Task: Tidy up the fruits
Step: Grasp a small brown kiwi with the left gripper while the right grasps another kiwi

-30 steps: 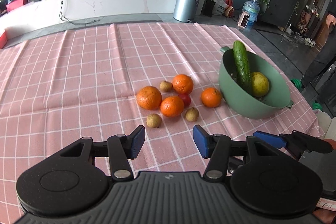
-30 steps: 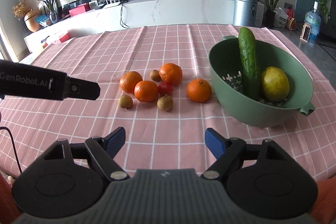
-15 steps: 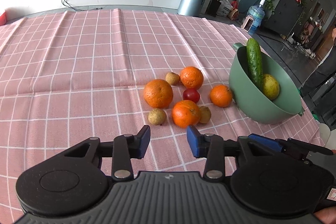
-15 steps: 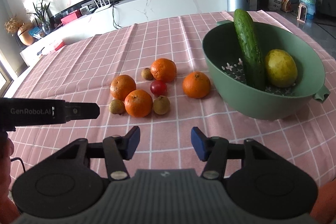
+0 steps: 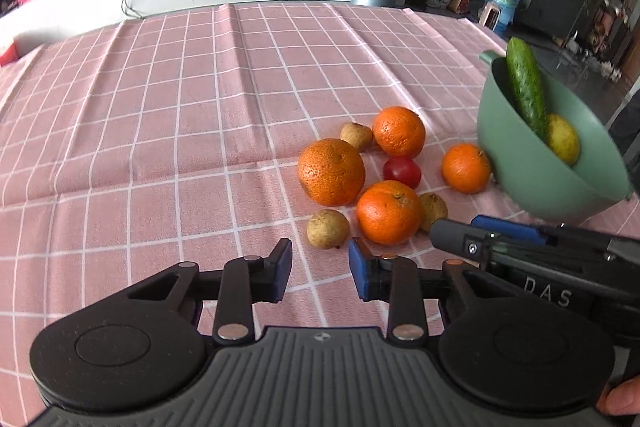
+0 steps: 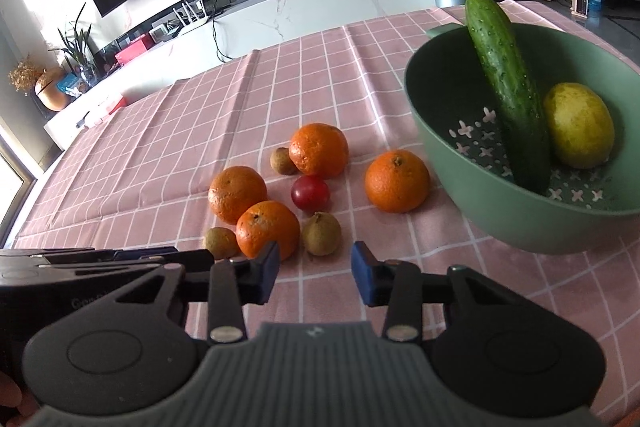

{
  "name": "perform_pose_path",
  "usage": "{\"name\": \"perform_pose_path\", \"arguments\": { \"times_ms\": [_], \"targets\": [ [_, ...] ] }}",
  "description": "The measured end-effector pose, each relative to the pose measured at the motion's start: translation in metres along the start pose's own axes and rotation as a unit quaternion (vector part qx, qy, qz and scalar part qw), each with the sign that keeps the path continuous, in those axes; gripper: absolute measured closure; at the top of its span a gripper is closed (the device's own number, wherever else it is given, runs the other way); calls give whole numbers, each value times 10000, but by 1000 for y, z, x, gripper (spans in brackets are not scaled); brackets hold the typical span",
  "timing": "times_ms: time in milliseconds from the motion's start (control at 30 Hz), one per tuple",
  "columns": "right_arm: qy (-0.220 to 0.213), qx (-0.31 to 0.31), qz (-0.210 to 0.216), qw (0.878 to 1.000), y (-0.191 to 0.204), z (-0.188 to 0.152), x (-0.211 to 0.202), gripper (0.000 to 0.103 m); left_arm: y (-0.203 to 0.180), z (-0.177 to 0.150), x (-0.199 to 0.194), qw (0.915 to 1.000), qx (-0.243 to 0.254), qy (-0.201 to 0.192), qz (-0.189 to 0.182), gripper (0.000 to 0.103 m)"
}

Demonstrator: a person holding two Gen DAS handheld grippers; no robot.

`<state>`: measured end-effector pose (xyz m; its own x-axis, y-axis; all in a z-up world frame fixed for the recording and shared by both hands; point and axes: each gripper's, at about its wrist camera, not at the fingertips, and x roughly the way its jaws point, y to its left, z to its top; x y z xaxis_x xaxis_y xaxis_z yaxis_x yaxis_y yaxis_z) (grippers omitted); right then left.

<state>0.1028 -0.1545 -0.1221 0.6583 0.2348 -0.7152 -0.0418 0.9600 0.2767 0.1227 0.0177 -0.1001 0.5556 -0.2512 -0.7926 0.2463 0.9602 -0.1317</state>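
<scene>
Lying on the pink tablecloth (image 5: 160, 131), the oranges (image 6: 267, 230) clustered beside the green bowl (image 6: 500, 211) holding a cucumber (image 6: 506, 87); you kept your left gripper (image 5: 320, 269) and right gripper (image 6: 314, 273) released, both empty, near them

Bare tablecloth (image 5: 160, 147) lies left of the fruit cluster (image 5: 360, 179); the green colander (image 6: 500, 211) blocks the right.
</scene>
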Motion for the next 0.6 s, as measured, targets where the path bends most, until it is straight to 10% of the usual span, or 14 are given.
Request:
{"name": "perform_pose_path", "arguments": {
  "times_ms": [600],
  "targets": [
    [-45,37,11,10000,-8,7,25,75,0,5,17,9999,94,-81,-109,71]
  ]
}}
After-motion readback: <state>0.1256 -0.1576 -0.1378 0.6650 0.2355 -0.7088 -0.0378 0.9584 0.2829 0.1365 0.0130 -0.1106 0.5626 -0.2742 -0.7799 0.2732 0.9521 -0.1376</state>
